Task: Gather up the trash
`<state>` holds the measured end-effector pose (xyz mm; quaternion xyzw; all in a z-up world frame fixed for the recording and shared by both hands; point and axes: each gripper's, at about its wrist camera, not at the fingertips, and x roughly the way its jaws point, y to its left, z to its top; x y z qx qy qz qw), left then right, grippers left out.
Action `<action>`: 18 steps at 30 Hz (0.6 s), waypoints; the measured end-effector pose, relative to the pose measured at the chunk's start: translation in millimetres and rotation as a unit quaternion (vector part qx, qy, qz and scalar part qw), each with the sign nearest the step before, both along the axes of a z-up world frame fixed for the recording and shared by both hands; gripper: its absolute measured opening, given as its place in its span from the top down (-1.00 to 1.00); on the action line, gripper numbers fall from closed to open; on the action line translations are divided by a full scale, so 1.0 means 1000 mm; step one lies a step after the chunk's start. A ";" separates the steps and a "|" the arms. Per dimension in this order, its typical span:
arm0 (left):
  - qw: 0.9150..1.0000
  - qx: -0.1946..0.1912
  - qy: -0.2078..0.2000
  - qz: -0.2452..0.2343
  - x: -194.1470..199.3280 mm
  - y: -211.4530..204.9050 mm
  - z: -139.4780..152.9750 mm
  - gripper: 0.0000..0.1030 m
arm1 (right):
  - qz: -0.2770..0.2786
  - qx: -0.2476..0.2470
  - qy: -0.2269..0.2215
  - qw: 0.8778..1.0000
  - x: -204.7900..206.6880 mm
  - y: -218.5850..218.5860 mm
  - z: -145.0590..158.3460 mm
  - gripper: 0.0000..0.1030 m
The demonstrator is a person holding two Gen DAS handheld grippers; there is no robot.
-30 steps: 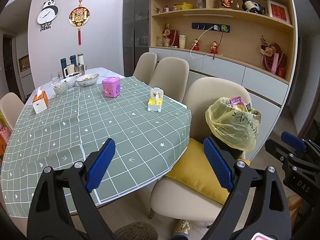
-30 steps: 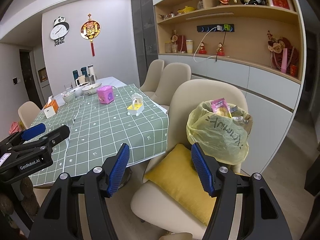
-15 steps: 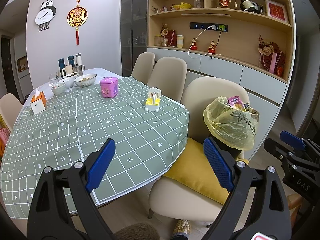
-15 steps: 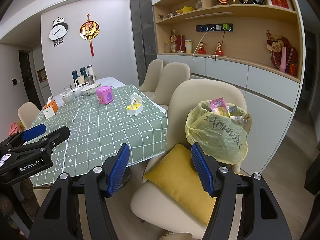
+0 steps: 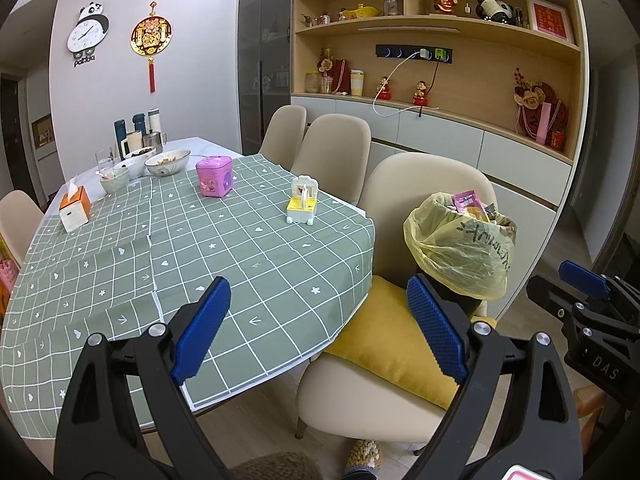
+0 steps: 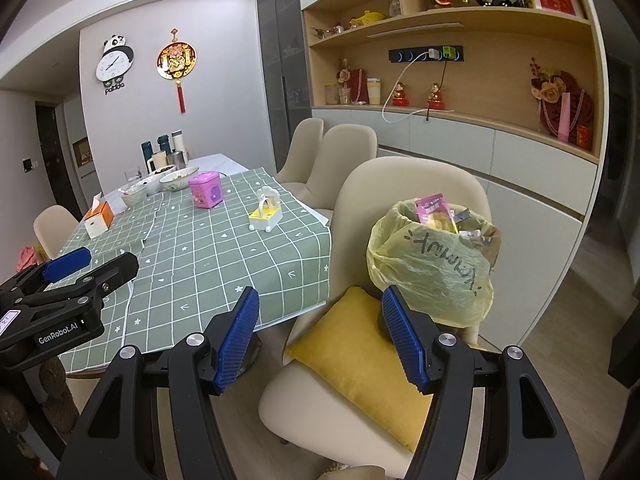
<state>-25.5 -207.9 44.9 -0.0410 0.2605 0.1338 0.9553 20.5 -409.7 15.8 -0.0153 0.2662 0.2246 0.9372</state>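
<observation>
Now both tools hang in the air in front of the dining area, and neither one touches anything. The left hand-held gripper point(image 5: 319, 326) has its two blue pads wide apart with nothing between them; it looks over the near edge of the worktop point(image 5: 120, 280), which is covered with a green checked tablecloth point(image 5: 240, 248). The right hand-held gripper point(image 6: 320, 338) is also spread open and empty, and it faces a beige chair point(image 6: 400, 184) that is pushed near to the worktop. On the seat of this chair lies a yellow cushion point(image 6: 360, 364), and behind the cushion stands a dark bin lined with a yellow trash bag point(image 6: 432, 272). The bag has black handwriting on its side, and it is full up to the rim, where a pink wrapper point(image 6: 432, 208) and other packets stick out. In the left wrist view the same trash bag point(image 5: 460, 256) shows to the right of the worktop, just past the right pad. On the tablecloth stand a small yellow and white holder point(image 5: 303, 205), a pink tin box point(image 5: 215, 176) and an orange tissue box point(image 5: 74, 208), well apart from each other. At the far end are some bowls point(image 5: 166, 162) and bottles point(image 5: 138, 128). Two more beige chairs stand along the far side, before a wall of wooden shelves point(image 5: 440, 24) with ornaments.
</observation>
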 end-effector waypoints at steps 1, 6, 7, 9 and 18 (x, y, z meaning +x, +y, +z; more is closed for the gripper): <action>1.000 0.001 0.000 -0.001 0.001 -0.001 0.000 -0.66 | 0.000 0.001 0.001 1.000 0.000 0.000 0.000 -0.18; 1.000 0.012 -0.004 -0.005 0.002 -0.006 0.001 -0.66 | -0.001 0.000 0.001 1.000 0.001 -0.001 -0.001 -0.18; 1.000 0.013 -0.004 -0.006 0.002 -0.006 0.001 -0.66 | -0.001 0.000 0.001 1.000 0.001 -0.001 -0.001 -0.18; 1.000 0.014 -0.003 -0.007 0.004 -0.006 0.001 -0.66 | -0.001 0.000 0.002 1.000 0.001 -0.001 -0.001 -0.18; 0.999 -0.024 0.024 -0.001 0.023 -0.004 -0.011 -0.66 | -0.009 -0.036 0.024 0.999 0.012 -0.005 -0.004 -0.18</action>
